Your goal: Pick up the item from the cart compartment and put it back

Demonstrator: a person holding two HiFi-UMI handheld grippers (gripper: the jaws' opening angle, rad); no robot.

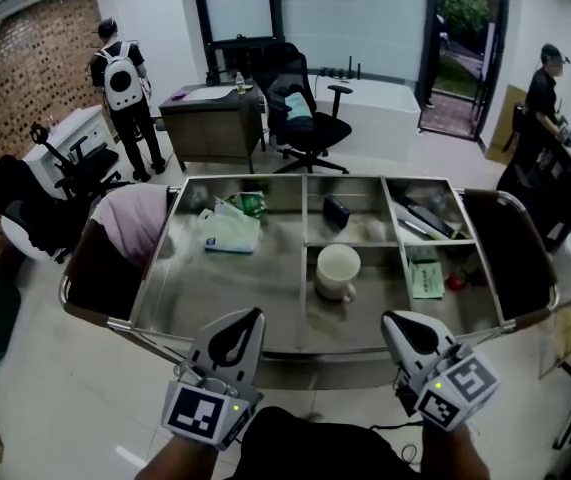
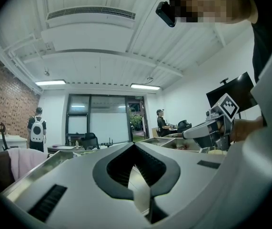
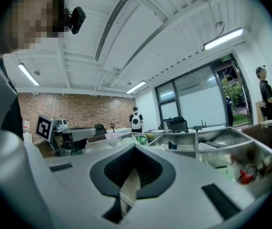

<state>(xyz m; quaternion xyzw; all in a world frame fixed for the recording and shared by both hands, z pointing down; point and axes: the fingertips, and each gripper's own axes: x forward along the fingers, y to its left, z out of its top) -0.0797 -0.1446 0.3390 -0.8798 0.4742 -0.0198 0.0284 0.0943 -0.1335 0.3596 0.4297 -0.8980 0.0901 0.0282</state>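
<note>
The white ceramic mug (image 1: pixel 338 271) stood upright in the middle near compartment of the grey stainless-steel cart (image 1: pixel 205 288), a little below the centre of the head view. Its long axis was vertical, with the open mouth pointing up to the camera. Its handle seemed to point to the lower right of the frame, toward the person. Nothing touched the mug.

The left tongs (image 1: pixel 248 326) hung at the lower left of the centre, over the near rim of the cart, and their tip pointed up in the frame, to the left of the mug. In the left gripper view the left tongs (image 2: pixel 135 148) had their jaws closed together with nothing between them. The right tongs (image 1: pixel 401 330) hung at the lower right of the centre, well apart from the mug. In the right gripper view the right tongs (image 3: pixel 136 149) were also closed completely and empty.

A small black box (image 1: pixel 336 211) lay in the compartment above the mug. A white plastic bag (image 1: pixel 229 233) lay in the wide left compartment. A green paper sheet (image 1: pixel 426 278) and a small red object (image 1: pixel 455 282) lay in the right near compartment.
</note>
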